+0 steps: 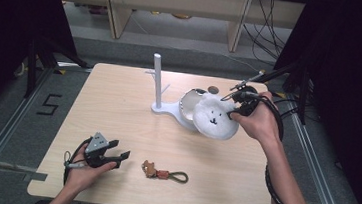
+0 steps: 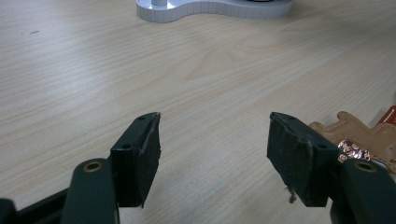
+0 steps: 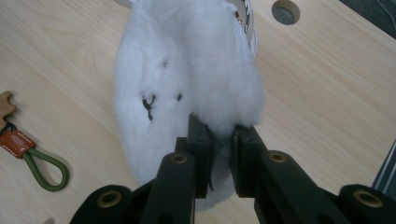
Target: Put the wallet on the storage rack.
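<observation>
Both right jaws around plush pouch (image 3: 187, 88)

Left gripper (image 2: 215, 149), seen along its own two black jaws, which rise from the lower edge of the frame and stand well apart with bare wooden table (image 2: 140, 70) between them. At right, just behind the right-hand jaw, a tan leather keychain (image 2: 362, 137) with a metallic stamp lies flat. At the top centre, the rim of a white stand base (image 2: 210, 9).

Plush pouch (image 1: 213, 116) on table (image 1: 118, 106) right of stand (image 1: 159, 87), keychain (image 1: 164, 173) in front (nr L tongs (image 1: 119, 155))
</observation>
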The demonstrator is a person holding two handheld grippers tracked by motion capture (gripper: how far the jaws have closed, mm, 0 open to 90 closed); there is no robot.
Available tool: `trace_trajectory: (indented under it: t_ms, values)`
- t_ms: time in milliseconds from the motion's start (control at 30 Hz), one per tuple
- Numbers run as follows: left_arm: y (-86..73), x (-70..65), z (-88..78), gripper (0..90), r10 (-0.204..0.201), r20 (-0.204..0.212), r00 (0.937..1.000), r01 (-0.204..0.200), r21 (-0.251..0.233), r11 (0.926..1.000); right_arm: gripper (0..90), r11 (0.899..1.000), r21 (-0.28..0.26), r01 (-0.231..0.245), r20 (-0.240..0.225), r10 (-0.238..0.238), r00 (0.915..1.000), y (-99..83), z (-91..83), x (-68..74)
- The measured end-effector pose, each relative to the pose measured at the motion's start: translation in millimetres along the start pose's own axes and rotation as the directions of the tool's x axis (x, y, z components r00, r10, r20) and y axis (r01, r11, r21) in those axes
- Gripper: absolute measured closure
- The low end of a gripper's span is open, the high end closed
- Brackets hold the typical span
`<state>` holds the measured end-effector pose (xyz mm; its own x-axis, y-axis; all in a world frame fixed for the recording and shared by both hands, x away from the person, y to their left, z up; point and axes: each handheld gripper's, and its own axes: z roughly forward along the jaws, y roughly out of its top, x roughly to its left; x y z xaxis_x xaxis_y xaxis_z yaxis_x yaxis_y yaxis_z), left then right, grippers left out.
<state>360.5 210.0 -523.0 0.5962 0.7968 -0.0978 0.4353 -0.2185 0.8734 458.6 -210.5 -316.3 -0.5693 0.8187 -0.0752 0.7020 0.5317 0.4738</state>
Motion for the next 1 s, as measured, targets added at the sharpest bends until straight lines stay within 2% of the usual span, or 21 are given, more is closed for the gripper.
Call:
trace_trajectory:
  t_ms: [233, 433, 467, 500, 533, 667, 800, 833, 867, 967, 1000]
  values:
    - [0.0, -0.1, 0.0, 34.0, 0.002, 0.0, 1.0, -0.002, -0.001, 1.0, 81.3, 1.0, -0.007, -0.008, -0.001, 0.008, 1.0, 5.8, 0.0, 0.0]
    - [0.2, 0.1, 0.1, 34.1, 0.003, 0.0, 1.0, -0.003, 0.002, 1.0, 81.3, 1.0, -0.019, 0.012, 0.007, -0.012, 0.9999, 10.1, 0.1, -0.4]
    - [0.2, -0.1, 0.2, 34.0, 0.003, 0.0, 1.0, -0.003, 0.001, 1.0, 81.3, 0.999, -0.028, 0.038, 0.015, -0.038, 0.9992, 11.7, 0.3, -1.8]
    - [0.2, -0.1, 0.2, 34.0, 0.003, 0.0, 1.0, -0.003, 0.001, 1.0, 81.3, 0.999, -0.028, 0.038, 0.015, -0.038, 0.9992, 11.7, 0.3, -1.8]
    - [0.2, -0.2, 0.2, 34.0, 0.003, 0.0, 1.0, -0.003, 0.002, 1.0, 81.3, 1.0, -0.017, 0.013, 0.006, -0.013, 0.9999, 12.3, 0.0, -0.1]
    - [0.3, 0.0, 0.3, 34.1, 0.002, 0.0, 1.0, -0.002, 0.003, 1.0, 81.3, 1.0, -0.013, 0.01, 0.01, -0.01, 0.9999, 15.0, 1.2, 0.2]
    - [0.4, -0.1, 0.6, 34.0, 0.003, 0.0, 1.0, -0.003, 0.002, 1.0, 81.3, 1.0, -0.019, 0.018, 0.011, -0.018, 0.9998, 17.7, 2.2, 0.7]
    - [0.4, -0.2, 0.7, 34.0, 0.001, 0.001, 1.0, -0.001, 0.001, 1.0, 81.3, 0.998, -0.03, 0.052, 0.021, -0.051, 0.9985, 18.9, 3.0, -1.3]
    - [0.4, 0.0, 0.6, 34.1, 0.002, 0.0, 1.0, -0.002, 0.001, 1.0, 81.3, 0.998, -0.033, 0.057, 0.023, -0.056, 0.9981, 19.7, 4.0, -2.2]
    - [0.4, 0.0, 0.5, 34.0, 0.0, -0.001, 1.0, 0.0, 0.001, 1.0, 81.3, 0.997, -0.042, 0.065, 0.025, -0.064, 0.9976, 22.2, 6.9, -2.0]
    - [0.4, 0.0, 0.4, 34.0, 0.001, -0.001, 1.0, -0.001, 0.001, 1.0, 81.3, 0.998, -0.032, 0.054, 0.026, -0.053, 0.9983, 22.7, 6.8, -1.2]
